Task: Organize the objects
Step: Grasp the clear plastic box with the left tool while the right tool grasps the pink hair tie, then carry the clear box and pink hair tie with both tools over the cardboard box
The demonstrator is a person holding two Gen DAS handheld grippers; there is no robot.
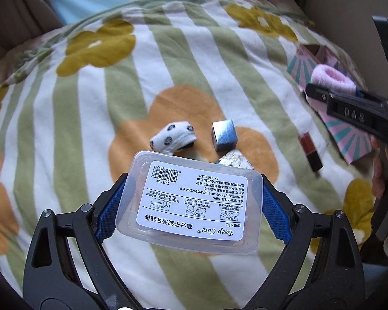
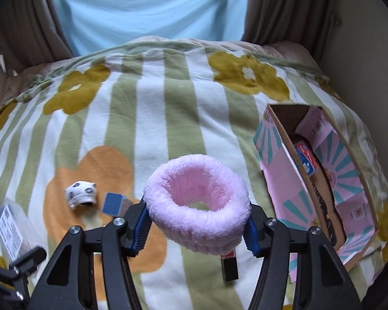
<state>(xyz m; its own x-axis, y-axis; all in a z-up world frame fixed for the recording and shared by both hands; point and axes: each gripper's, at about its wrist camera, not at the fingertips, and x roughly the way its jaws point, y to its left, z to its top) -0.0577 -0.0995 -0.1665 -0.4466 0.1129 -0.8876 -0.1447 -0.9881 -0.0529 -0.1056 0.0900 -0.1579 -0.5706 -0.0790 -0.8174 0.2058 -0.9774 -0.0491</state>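
Note:
My left gripper (image 1: 189, 204) is shut on a clear plastic floss-pick box (image 1: 191, 201) with a white label, held above the blanket; the box also shows in the right wrist view (image 2: 10, 226). My right gripper (image 2: 196, 215) is shut on a fluffy pink band (image 2: 196, 199), held above the blanket left of an open pink and teal cardboard box (image 2: 279, 180). The pink band (image 1: 332, 76) and right gripper also show at the right in the left wrist view. A spotted white sock (image 1: 172, 137), a silver cube (image 1: 224, 134) and a red and black lipstick (image 1: 311, 152) lie on the blanket.
A striped floral blanket (image 2: 152, 118) covers the bed. The cardboard box holds a small blue and red packet (image 2: 306, 161) and a dark item. A crumpled foil piece (image 1: 235, 160) lies behind the floss box. Curtains (image 2: 284, 7) and a light blue sheet hang at the back.

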